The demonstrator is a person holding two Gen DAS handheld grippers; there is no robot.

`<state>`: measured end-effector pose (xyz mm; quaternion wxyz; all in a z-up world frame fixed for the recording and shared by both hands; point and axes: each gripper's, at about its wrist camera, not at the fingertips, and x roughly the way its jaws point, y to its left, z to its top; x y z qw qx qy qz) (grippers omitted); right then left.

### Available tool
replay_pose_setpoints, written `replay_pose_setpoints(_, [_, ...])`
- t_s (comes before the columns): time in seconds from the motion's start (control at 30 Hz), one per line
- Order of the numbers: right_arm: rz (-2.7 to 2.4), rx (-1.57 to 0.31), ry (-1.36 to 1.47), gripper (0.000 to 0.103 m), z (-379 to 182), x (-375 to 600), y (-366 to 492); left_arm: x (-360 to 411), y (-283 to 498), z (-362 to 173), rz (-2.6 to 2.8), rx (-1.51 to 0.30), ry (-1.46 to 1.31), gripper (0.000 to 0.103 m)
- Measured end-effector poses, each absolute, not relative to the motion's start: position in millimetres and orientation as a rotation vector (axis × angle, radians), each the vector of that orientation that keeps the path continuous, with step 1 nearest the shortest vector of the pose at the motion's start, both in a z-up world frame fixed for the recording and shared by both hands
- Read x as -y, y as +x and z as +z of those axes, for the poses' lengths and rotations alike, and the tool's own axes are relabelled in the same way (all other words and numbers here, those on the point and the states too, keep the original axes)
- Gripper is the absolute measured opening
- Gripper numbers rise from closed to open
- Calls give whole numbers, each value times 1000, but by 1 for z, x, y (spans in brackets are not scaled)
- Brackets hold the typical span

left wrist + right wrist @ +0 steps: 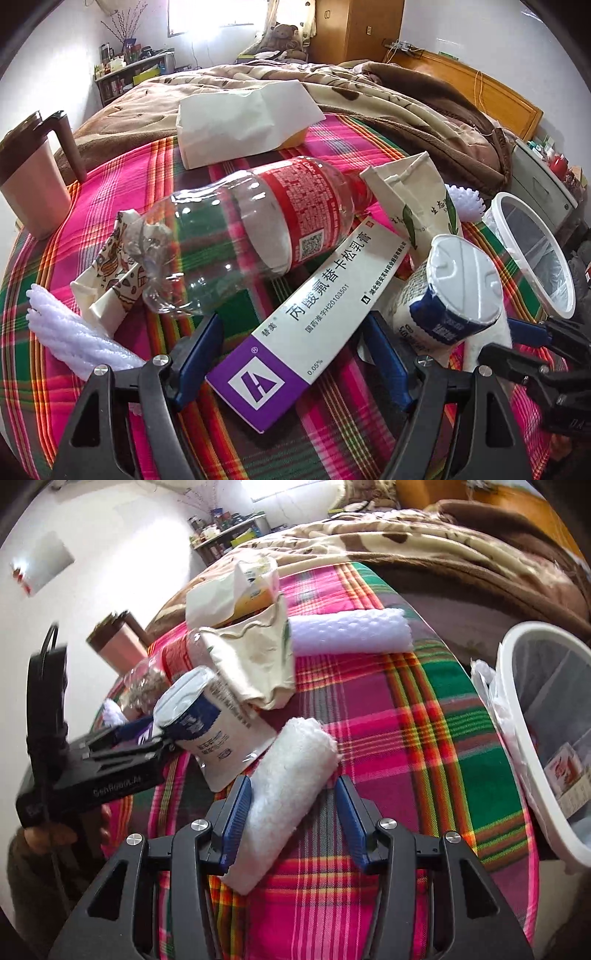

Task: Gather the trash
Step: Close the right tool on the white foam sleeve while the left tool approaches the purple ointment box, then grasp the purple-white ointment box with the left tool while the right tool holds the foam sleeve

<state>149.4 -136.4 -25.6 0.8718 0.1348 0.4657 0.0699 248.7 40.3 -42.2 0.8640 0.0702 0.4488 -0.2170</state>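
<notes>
Your left gripper [291, 354] stood open, with the purple-and-white cardboard medicine box [295, 328] lying between its blue pads, which did not press it. Your right gripper [291, 819] was open too; the white fluffy foam roll [284, 794] lay against its left pad only. The white plastic bin [517, 738] stood at the right, partly cut off.

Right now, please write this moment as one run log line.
left fingers: open around purple-white medicine box | right fingers: open around white fluffy roll | white trash bin: right edge
</notes>
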Motion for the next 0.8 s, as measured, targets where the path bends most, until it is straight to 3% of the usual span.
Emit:
replay_pose_setpoints(0.07, [163, -972, 283, 38, -25, 136, 149, -42, 249, -41, -452, -944, 137, 75])
replay_pose_setpoints(0.2, [176, -962, 302, 29, -24, 141, 146, -42, 246, -39, -468, -947, 124, 60])
replay_pose_setpoints(0.4, [179, -934, 274, 23, -19, 144, 138, -43, 234, -37, -467, -948, 97, 46])
replay_pose_setpoints(0.8, [187, -893, 282, 20, -12, 157, 128, -62, 195, -31, -369, -921, 24, 42])
